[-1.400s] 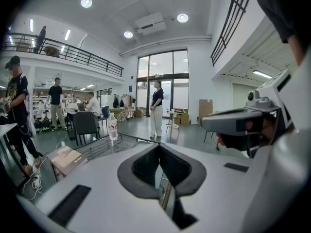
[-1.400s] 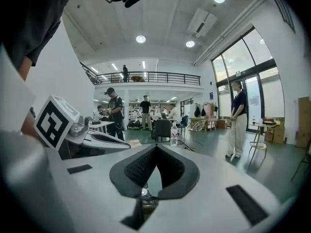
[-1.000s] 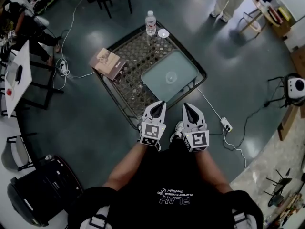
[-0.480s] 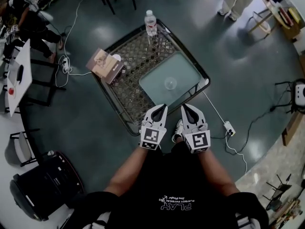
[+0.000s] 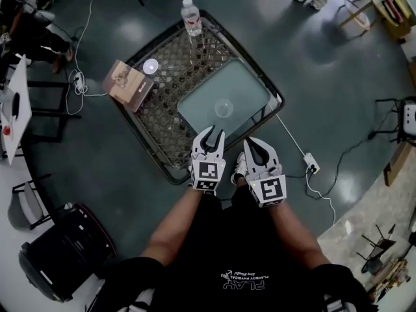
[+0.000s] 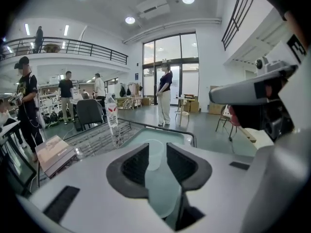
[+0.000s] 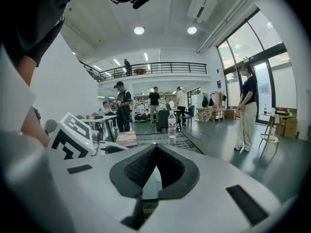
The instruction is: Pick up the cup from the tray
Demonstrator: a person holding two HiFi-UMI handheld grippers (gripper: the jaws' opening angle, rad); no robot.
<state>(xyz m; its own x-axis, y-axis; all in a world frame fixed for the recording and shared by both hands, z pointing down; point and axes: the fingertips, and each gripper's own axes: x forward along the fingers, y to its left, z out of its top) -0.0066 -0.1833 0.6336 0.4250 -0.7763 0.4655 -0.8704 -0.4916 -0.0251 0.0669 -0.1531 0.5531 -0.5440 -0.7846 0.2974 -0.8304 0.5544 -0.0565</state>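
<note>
A clear plastic cup (image 5: 223,108) stands upright on the pale green tray (image 5: 201,112), which lies on the near right part of a mesh-top table (image 5: 162,119). My left gripper (image 5: 212,133) hovers over the tray's near edge, short of the cup, and its jaws are opening with nothing between them. In the left gripper view the cup (image 6: 154,153) shows through the narrow gap, well beyond the fingertips. My right gripper (image 5: 249,143) hangs shut just off the table's near corner. The right gripper view shows its pads (image 7: 146,166) meeting at the tip.
A water bottle (image 5: 190,17) stands at the table's far corner. A brown box (image 5: 127,85) overhangs the left edge, with a small white lid (image 5: 151,65) next to it. Cables and a power strip (image 5: 310,164) lie on the floor at the right. People stand around the room.
Both grippers have moved forward, from short of the table to its near edge. The left jaws have parted slightly; the right jaws stay closed.
</note>
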